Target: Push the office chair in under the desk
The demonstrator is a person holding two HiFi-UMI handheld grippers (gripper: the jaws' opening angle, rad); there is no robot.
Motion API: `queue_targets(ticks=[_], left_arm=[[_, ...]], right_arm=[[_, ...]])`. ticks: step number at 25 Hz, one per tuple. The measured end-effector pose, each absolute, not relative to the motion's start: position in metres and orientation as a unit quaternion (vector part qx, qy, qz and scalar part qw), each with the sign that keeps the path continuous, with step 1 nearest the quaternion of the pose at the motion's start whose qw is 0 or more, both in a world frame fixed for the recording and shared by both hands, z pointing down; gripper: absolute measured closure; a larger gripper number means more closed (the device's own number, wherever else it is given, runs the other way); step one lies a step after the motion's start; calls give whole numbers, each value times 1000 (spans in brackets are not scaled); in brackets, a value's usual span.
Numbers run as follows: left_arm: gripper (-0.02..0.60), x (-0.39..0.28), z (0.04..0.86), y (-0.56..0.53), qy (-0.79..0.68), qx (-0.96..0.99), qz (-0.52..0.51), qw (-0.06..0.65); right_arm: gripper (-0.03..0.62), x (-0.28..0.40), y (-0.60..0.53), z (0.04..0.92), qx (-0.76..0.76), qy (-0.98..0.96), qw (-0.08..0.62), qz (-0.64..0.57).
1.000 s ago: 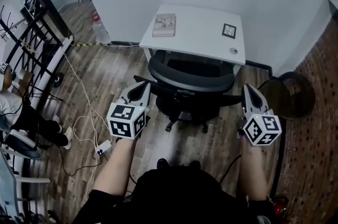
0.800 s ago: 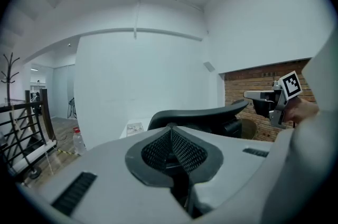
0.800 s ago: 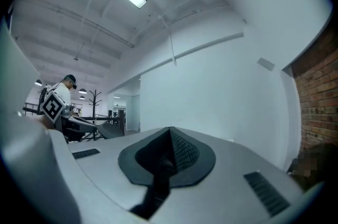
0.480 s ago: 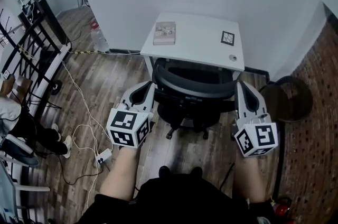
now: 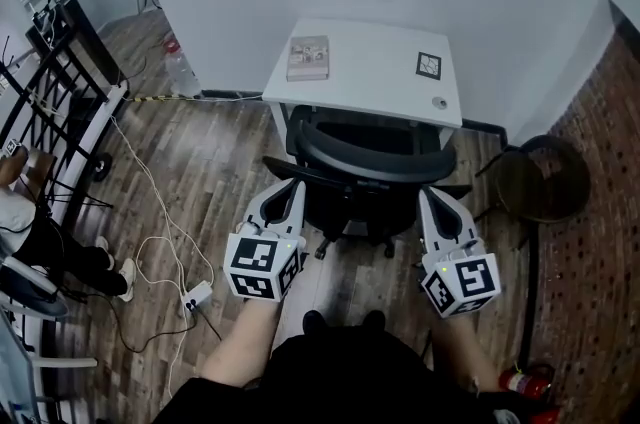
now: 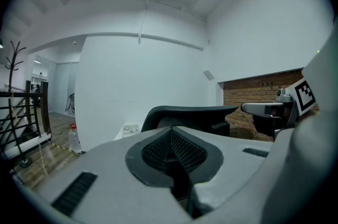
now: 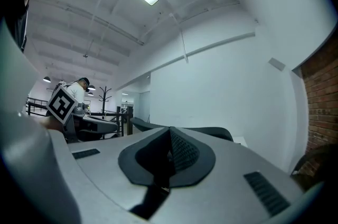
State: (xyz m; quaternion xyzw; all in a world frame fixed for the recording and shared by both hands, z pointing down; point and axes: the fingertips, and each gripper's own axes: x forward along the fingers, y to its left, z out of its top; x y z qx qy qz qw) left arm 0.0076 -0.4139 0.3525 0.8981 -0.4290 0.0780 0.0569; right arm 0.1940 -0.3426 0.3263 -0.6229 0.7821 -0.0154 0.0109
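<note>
My left tool (image 5: pixel 293 184) and right tool (image 5: pixel 432 195) both have their jaws pressed together on nothing. They sit just behind the black mesh office chair (image 5: pixel 365 162), whose seat sits under the small white worktop (image 5: pixel 365 62).

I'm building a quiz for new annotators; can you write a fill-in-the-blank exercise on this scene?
1. The black office chair stands at a ____ desk.
2. The left gripper and the right gripper both have their jaws ____, with nothing between them.
3. In the head view, the book lies on the desk's ____ half.

Missing words: white; shut; left.
</note>
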Motion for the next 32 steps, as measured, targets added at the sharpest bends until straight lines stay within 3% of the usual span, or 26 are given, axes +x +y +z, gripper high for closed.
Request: queue_targets(ticks=[32], left_arm=[[571, -6, 365, -421, -452, 885, 100, 59]], right_arm=[[591, 206, -342, 332, -616, 787, 7, -28]])
